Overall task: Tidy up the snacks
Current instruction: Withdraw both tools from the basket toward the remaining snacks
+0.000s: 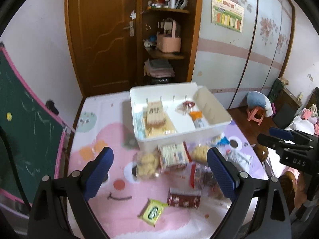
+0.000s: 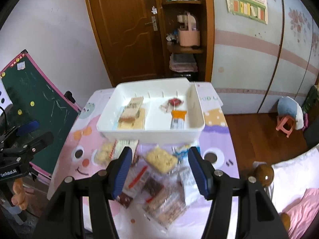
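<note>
A white divided bin (image 1: pixel 165 138) (image 2: pixel 151 134) stands at the far side of a table with a pink and purple cartoon cover. Its left compartment holds cracker packs (image 2: pixel 131 110). Its right compartment holds a red-wrapped sweet (image 2: pixel 173 101) and an orange packet (image 2: pixel 177 117). Loose snacks lie in front of the bin: a cookie pack (image 1: pixel 146 164), a cracker pack (image 1: pixel 172 156), a yellow-green packet (image 1: pixel 153 212), a dark red packet (image 1: pixel 184 199), a yellow biscuit pack (image 2: pixel 161 159) and a clear bag of brown snacks (image 2: pixel 163 199). My left gripper (image 1: pixel 161 171) and my right gripper (image 2: pixel 161 171) hover open over them, holding nothing.
A green chalkboard (image 1: pixel 26 131) leans against the table's left side. Behind the table are a wooden door (image 1: pixel 103 35) and open shelves (image 1: pixel 165 53). To the right are wooden floor, a pink stool (image 2: pixel 285 124), a round wooden bedpost (image 2: pixel 263 174) and pink bedding.
</note>
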A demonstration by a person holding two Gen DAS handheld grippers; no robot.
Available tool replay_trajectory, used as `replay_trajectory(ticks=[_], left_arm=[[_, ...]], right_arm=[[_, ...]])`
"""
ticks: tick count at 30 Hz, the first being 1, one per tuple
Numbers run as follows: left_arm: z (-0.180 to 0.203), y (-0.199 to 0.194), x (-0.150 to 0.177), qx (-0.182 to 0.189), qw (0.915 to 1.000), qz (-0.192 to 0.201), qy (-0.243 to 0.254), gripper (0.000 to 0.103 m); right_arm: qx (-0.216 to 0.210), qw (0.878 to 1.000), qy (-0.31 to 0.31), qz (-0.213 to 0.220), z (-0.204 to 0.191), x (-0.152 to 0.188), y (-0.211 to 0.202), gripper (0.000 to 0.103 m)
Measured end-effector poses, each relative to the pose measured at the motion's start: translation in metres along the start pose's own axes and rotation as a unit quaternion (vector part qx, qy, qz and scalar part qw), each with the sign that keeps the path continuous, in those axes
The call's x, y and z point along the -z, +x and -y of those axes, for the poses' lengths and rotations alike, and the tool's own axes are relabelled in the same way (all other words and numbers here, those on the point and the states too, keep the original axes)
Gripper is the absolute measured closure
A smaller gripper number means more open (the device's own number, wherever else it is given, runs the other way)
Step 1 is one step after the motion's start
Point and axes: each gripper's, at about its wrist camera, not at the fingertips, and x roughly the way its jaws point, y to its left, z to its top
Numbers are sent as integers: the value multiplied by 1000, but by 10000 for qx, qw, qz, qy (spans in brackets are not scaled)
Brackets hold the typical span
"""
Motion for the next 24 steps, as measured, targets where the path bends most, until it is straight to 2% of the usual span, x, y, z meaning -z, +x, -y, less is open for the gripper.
replay_trajectory(ticks=[4,6,9,12,15,21,24], left_arm=[[-11,13,29,-99,9992,-196,-322,9],[-18,26,44,-109,9976,-432,-534,9],[-23,41,57,-194,9958,-638,-622,9],[-24,55,71,-316,9952,-814,-452,9],[-26,69,83,-220,9944,-990,-306,9],[-17,97,108,-164,9902,-1357,294,9],[-13,107,115,-71,9882,-1467,425,9]], right_arm=[[130,9999,12,-57,5,24,9,44],[126,9998,46,-146,9,32,16,44],[153,9995,137,-257,21,43,28,44],[228,9991,131,-327,33,52,37,44],[114,9989,108,-443,49,60,52,44],[201,9970,-22,-752,68,70,83,44],[149,9963,-44,-844,71,71,93,44]])
